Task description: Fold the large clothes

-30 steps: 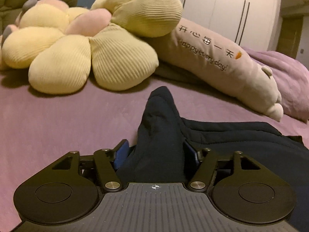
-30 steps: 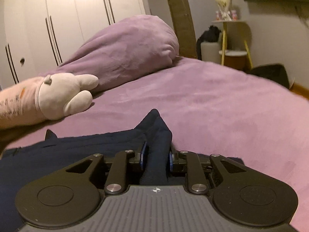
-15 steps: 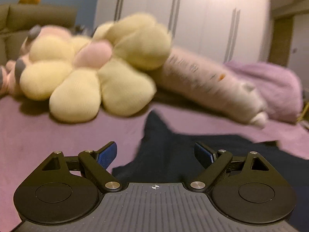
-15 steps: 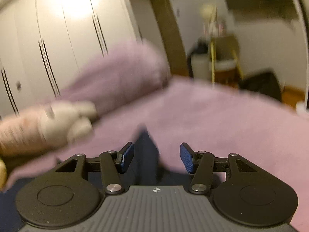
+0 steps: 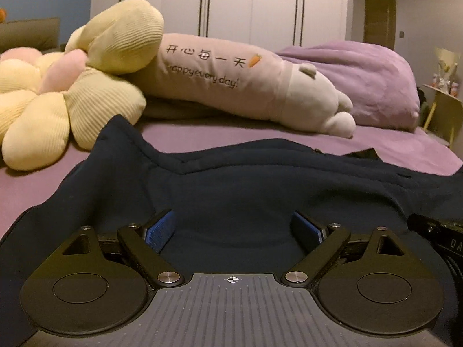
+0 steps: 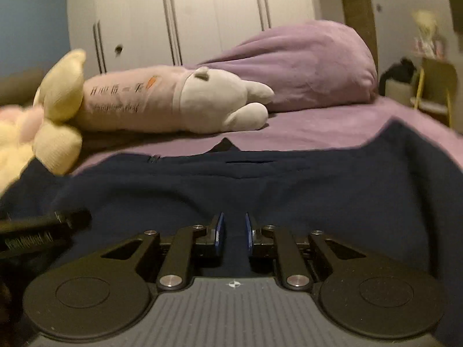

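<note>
Left claw spread wide over the dark garment, gripping nothing. Right claw nearly together, nothing visibly pinched. Both tilt downward.

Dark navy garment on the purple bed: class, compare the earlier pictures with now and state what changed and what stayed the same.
Both grippers let go of the dark navy garment. A second ago each pinched a raised peak of its cloth; now the left gripper stands wide open and the right gripper is nearly shut on nothing. Both have drawn back, so more cloth shows. The yellow flower cushion, long pink plush pillow and purple bed stayed put.
</note>
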The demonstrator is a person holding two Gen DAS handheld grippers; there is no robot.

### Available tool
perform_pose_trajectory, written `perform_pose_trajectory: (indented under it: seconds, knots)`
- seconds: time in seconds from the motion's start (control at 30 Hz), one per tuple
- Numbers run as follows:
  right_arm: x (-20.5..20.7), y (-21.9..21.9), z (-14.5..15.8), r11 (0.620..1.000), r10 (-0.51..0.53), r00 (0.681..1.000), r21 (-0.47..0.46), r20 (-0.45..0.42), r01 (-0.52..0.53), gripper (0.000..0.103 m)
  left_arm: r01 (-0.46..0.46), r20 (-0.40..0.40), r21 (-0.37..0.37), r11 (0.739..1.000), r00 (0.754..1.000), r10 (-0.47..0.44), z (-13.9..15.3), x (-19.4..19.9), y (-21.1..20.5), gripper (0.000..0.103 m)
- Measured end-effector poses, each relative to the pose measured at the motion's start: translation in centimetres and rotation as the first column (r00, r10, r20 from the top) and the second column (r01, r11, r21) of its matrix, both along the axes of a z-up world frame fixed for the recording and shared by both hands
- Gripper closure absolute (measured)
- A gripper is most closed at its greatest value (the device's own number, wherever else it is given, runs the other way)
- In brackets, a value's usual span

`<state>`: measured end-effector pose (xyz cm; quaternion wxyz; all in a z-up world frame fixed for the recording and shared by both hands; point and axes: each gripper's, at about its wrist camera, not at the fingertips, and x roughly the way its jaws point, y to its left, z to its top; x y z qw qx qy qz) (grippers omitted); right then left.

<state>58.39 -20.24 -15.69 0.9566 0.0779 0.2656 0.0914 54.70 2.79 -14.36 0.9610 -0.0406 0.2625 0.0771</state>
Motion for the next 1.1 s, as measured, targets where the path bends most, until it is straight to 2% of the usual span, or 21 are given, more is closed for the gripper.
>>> perform_pose_trajectory:
  seconds: [0.07,0.13,0.27,0.3,0.37,0.4,0.43,0.47,0.57,0.6,0.67,0.7,0.73,0.8,0.87,0.97,1.03,1.07,1.1]
  knots:
    - [0.2,-0.2,0.1,1.000,0.001,1.000,0.007,-0.012,-0.001,0.094,-0.012,0.009,0.010,1.000,1.000,0.012,0.6,-0.6,0.4,0.011]
    - [0.4,-0.6,0.6,1.000,0.000,1.000,0.013,-0.019,0.001,0.094,-0.041,0.028,0.049,0.998,0.999,0.040,1.2,-1.4,1.4,0.013]
    - [-1.5,-5.4,3.0,0.993,-0.118,0.993,-0.019,0.012,0.118,0.094,-0.063,0.073,0.140,0.988,0.996,0.053,2.0,-4.1,4.9,0.013]
    - [-2.1,-7.0,3.2,0.990,-0.139,0.990,-0.025,0.019,0.139,0.094,-0.088,0.077,0.116,0.989,0.994,0.079,2.1,-4.5,5.9,0.013]
    - [-3.3,-9.9,3.1,0.980,-0.197,0.980,-0.021,0.024,0.198,0.093,-0.115,0.099,-0.007,0.993,0.988,0.115,1.9,-5.2,8.0,0.012]
    - [-3.5,-11.2,2.6,0.978,-0.204,0.979,0.036,0.013,0.204,0.093,-0.130,0.092,-0.037,0.991,0.987,0.133,1.5,-5.0,8.4,0.010]
    - [-3.5,-12.2,2.1,0.973,-0.209,0.978,0.101,-0.002,0.208,0.093,-0.152,0.052,-0.059,0.987,0.987,0.155,0.8,-4.4,8.8,0.009]
    - [-3.4,-12.7,1.6,0.968,-0.215,0.977,0.131,-0.007,0.214,0.094,-0.163,0.015,-0.074,0.984,0.986,0.165,0.2,-3.7,9.1,0.009]
    - [-2.9,-11.7,0.9,0.975,-0.210,0.978,0.075,0.013,0.209,0.094,-0.166,0.007,-0.100,0.981,0.986,0.168,0.0,-3.2,9.6,0.006]
    - [-2.7,-11.9,0.6,0.976,-0.201,0.979,0.084,0.006,0.200,0.094,-0.169,-0.005,-0.126,0.977,0.985,0.170,-0.1,-3.1,10.0,0.005]
    - [-2.1,-13.4,0.1,0.966,-0.182,0.983,0.182,-0.021,0.183,0.094,-0.184,-0.034,-0.152,0.971,0.983,0.181,0.3,-3.3,10.5,0.004]
    - [-2.2,-14.1,0.1,0.955,-0.183,0.983,0.231,-0.033,0.186,0.097,-0.193,-0.052,-0.142,0.971,0.981,0.188,0.7,-3.8,10.4,0.003]
    - [-2.2,-14.3,0.2,0.951,-0.182,0.982,0.247,-0.042,0.186,0.097,-0.189,-0.073,-0.127,0.974,0.981,0.181,1.3,-4.5,10.2,0.002]
    - [-2.8,-14.2,1.1,0.952,-0.186,0.981,0.238,-0.058,0.194,0.095,-0.122,-0.082,-0.116,0.986,0.990,0.112,1.7,-6.6,10.0,0.002]
    - [-4.4,-14.5,2.0,0.957,-0.166,0.983,0.227,-0.075,0.179,0.093,-0.064,-0.077,-0.115,0.991,0.995,0.055,2.0,-10.1,10.5,0.002]
    - [-9.3,-16.3,3.5,0.956,-0.175,0.981,0.226,-0.078,0.188,0.092,-0.018,-0.135,-0.193,0.981,0.991,-0.008,1.3,-15.4,11.8,0.002]
    - [-14.3,-18.9,4.2,0.943,-0.206,0.974,0.247,-0.096,0.223,0.084,0.015,-0.156,-0.253,0.967,0.986,-0.055,0.9,-19.0,12.6,0.002]
    - [-17.0,-20.5,4.1,0.928,-0.239,0.963,0.262,-0.123,0.264,0.063,0.026,-0.156,-0.264,0.964,0.985,-0.069,0.9,-20.2,12.9,0.002]
    - [-18.9,-21.8,3.9,0.918,-0.245,0.959,0.283,-0.144,0.277,0.057,0.038,-0.159,-0.275,0.961,0.984,-0.085,1.0,-21.1,13.0,0.002]
